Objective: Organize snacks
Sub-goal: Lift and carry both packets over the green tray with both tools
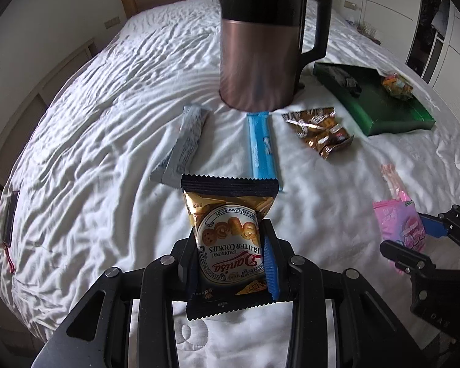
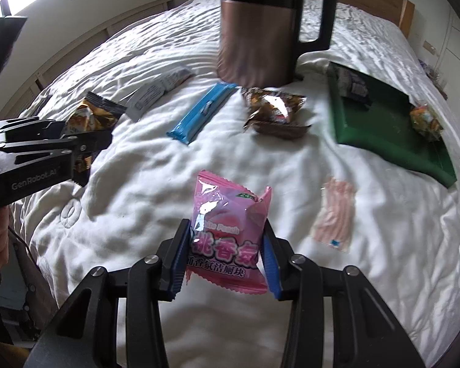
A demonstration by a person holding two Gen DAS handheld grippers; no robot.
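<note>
Cookie packet [image 1: 230,239] in left gripper [image 1: 230,263] above bed [image 1: 92,122]

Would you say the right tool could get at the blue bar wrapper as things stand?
Probably not yet: the right tool is shut on the pink packet, so it has nothing free to grip with. The path itself looks free, with only white bedding before the blue bar wrapper.

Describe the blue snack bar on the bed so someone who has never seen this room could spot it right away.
Start at the copper and black kettle standing on the white bed. Just in front of its base lies the blue bar, flat on the sheet between a grey packet and a crinkled brown and gold wrapper. It is the only long, slim, bright blue pack there.
</note>
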